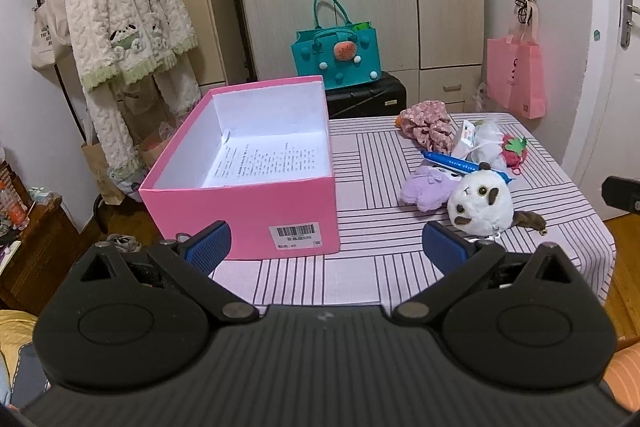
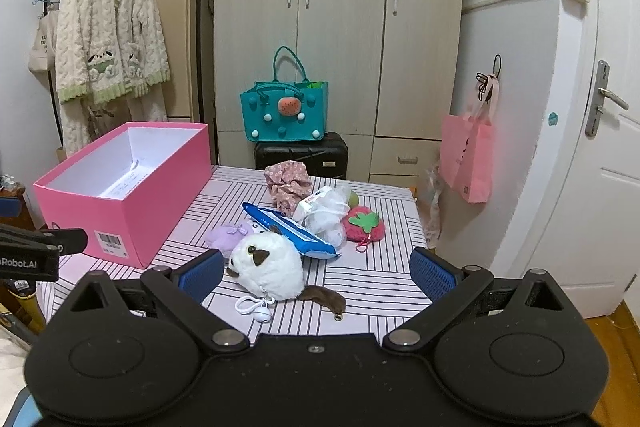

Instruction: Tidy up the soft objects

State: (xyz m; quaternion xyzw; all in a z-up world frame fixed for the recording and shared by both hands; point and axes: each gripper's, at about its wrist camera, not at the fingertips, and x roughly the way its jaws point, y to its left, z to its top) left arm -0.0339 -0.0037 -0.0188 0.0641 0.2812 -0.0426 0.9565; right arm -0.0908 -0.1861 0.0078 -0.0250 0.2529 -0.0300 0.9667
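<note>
An open pink box (image 1: 244, 199) stands on the left of the striped table, with only a printed sheet inside; it also shows in the right wrist view (image 2: 132, 211). A pile lies to its right: a white plush (image 1: 480, 205) (image 2: 268, 263), a purple plush (image 1: 426, 189) (image 2: 228, 237), a red strawberry plush (image 1: 516, 151) (image 2: 364, 223), a floral pink cloth (image 1: 428, 123) (image 2: 288, 183), a white mesh pouf (image 2: 330, 213) and a blue packet (image 1: 460, 163) (image 2: 292, 227). My left gripper (image 1: 326, 247) is open and empty before the box. My right gripper (image 2: 316, 273) is open and empty, just short of the white plush.
The striped tablecloth (image 1: 372, 267) covers the table. Behind it stand a black suitcase (image 2: 302, 153) with a teal bag (image 2: 284, 115) on top, and wardrobes. A robe hangs on a rack (image 1: 124, 19) at left. A pink bag (image 2: 466, 157) hangs near the door.
</note>
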